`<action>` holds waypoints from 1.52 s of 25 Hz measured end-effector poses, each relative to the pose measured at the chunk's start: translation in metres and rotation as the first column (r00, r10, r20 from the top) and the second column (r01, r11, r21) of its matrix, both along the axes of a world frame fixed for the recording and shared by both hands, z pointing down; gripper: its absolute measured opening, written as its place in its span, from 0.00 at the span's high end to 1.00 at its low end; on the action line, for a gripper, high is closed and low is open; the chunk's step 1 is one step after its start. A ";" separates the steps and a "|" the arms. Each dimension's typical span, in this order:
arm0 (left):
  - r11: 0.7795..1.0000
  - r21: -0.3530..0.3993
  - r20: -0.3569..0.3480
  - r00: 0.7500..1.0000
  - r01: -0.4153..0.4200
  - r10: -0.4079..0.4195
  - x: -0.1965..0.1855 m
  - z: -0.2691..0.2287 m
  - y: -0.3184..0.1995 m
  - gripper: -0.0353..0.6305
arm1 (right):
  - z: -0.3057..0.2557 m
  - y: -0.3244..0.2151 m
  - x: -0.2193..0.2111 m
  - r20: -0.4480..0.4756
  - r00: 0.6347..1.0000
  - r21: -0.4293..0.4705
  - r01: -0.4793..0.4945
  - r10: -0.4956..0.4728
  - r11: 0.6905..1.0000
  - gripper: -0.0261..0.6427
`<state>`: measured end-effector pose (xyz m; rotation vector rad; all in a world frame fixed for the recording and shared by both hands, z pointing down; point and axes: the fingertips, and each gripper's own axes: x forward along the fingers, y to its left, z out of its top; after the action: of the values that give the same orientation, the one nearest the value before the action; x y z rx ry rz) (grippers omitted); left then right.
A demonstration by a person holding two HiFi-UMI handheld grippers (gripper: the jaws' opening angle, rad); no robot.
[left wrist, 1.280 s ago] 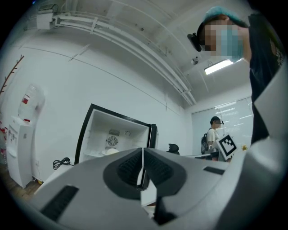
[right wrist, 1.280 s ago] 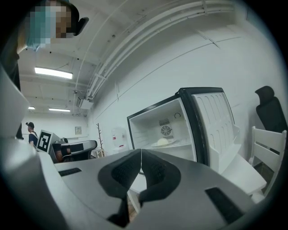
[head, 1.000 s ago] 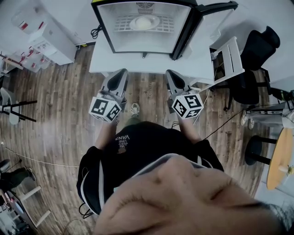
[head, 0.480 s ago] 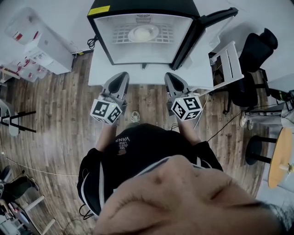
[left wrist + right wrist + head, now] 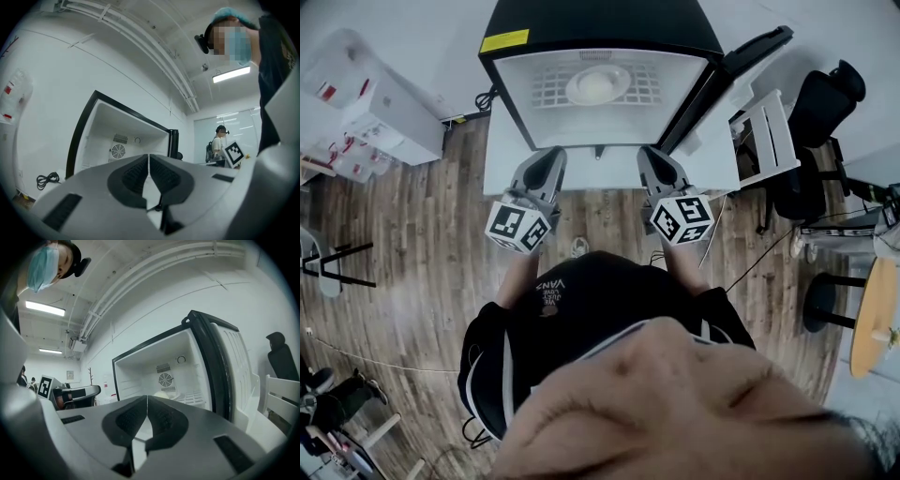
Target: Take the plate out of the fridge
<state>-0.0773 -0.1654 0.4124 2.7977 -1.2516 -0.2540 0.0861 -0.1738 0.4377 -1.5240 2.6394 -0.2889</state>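
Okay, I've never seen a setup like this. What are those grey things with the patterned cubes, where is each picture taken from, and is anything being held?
There is no robot: a person holds a tool in each hand, the left gripper and the right gripper, each with two fingers and a marker cube. The head view comes from a camera on the person's head, looking steeply down. The two gripper views come from cameras riding on the grippers, looking along their fingers. Ahead, a small fridge stands on a white platform with its door open; inside, a plate sits on a wire shelf. Both grippers are shut and empty, not yet inside the fridge.
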 end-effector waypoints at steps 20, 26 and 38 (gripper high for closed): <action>0.992 -0.032 -0.013 0.992 -0.124 0.124 -0.023 0.013 -0.067 0.91 | 0.004 -0.052 -0.024 -0.001 0.993 -0.006 -0.120 0.120 0.993 0.94; 0.989 -0.043 -0.028 0.989 -0.145 0.144 -0.023 0.019 -0.077 0.91 | 0.008 -0.059 -0.029 -0.015 0.991 -0.015 -0.131 0.130 0.991 0.94; 0.991 -0.057 -0.033 0.992 -0.120 0.118 -0.011 0.020 -0.106 0.91 | 0.000 -0.094 -0.018 -0.029 0.994 -0.005 -0.102 0.102 0.995 0.94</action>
<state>-0.0888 -0.2712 0.4319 2.7944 -1.0629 -0.2454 0.0679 -0.2678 0.4375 -1.6712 2.5735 -0.2706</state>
